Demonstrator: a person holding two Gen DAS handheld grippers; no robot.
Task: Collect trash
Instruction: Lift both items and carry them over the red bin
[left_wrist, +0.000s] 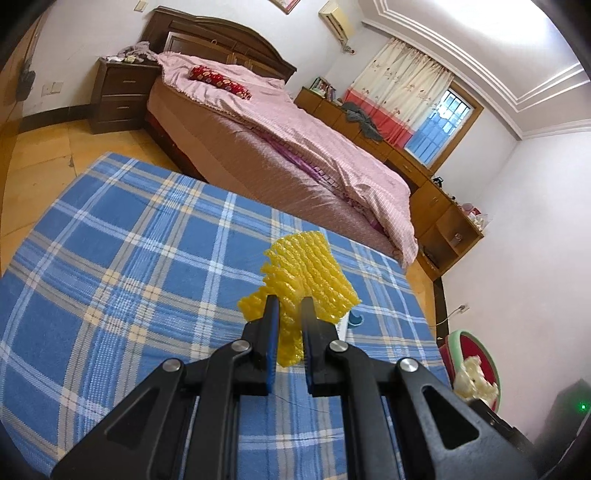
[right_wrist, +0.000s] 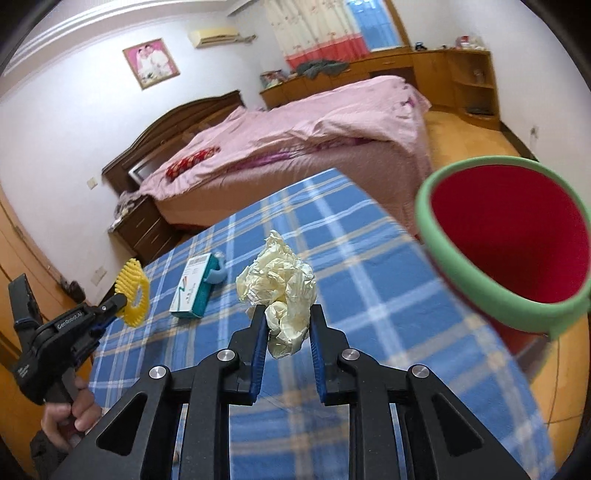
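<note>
My left gripper (left_wrist: 290, 306) is shut on a yellow foam fruit net (left_wrist: 306, 273), held above the blue plaid tablecloth (left_wrist: 110, 258). The right wrist view shows that same left gripper (right_wrist: 118, 306) at the far left, a hand holding it, with the net (right_wrist: 133, 291) in its tips. My right gripper (right_wrist: 286, 314) is shut on a crumpled cream wad of wrapping (right_wrist: 280, 288), lifted off the cloth (right_wrist: 369, 295). A red bin with a green rim (right_wrist: 509, 240) stands open just right of it, beside the table. From the left wrist, the wad (left_wrist: 474, 380) hangs in front of the bin (left_wrist: 476, 347).
A teal and white carton (right_wrist: 194, 291) lies on the cloth with a small blue item (right_wrist: 218, 275) behind it. A pink-covered bed (left_wrist: 295, 147) runs along the table's far side. Behind it are a dark nightstand (left_wrist: 122, 96) and a wooden desk unit (left_wrist: 443, 206).
</note>
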